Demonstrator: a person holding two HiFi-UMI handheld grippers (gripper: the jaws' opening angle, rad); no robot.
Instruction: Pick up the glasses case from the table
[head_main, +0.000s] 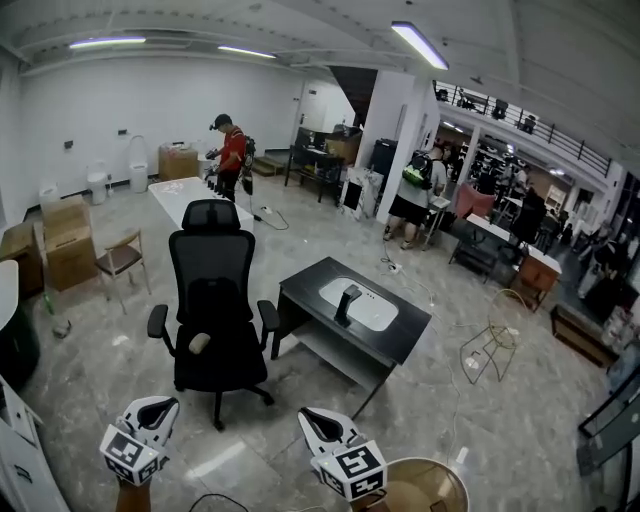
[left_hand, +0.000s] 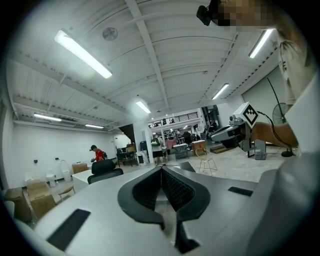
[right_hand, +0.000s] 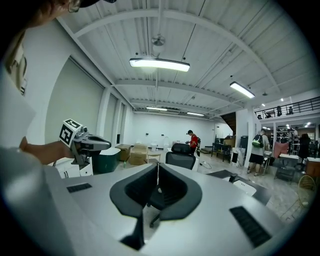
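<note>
While the glasses case (head_main: 347, 302) is sitting on the desk (head_main: 305, 284) | left gripper (head_main: 160, 403), right gripper (head_main: 312, 416) are hovering short of the desk | both jaws closed, empty

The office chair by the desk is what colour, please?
The office chair is black, clearest in the head view.

A large hall is brightly and evenly lit by long white ceiling tube lights (head_main: 420, 45). The glossy grey floor (head_main: 500, 420) shows pale reflections in front of the black office chair (head_main: 213, 300), and the shadow beneath the chair is soft. All views bulge with fisheye distortion and fade to black corners. Close to the lens, the left gripper (left_hand: 161, 168) and right gripper (right_hand: 158, 165) look soft and slightly blurred.
</note>
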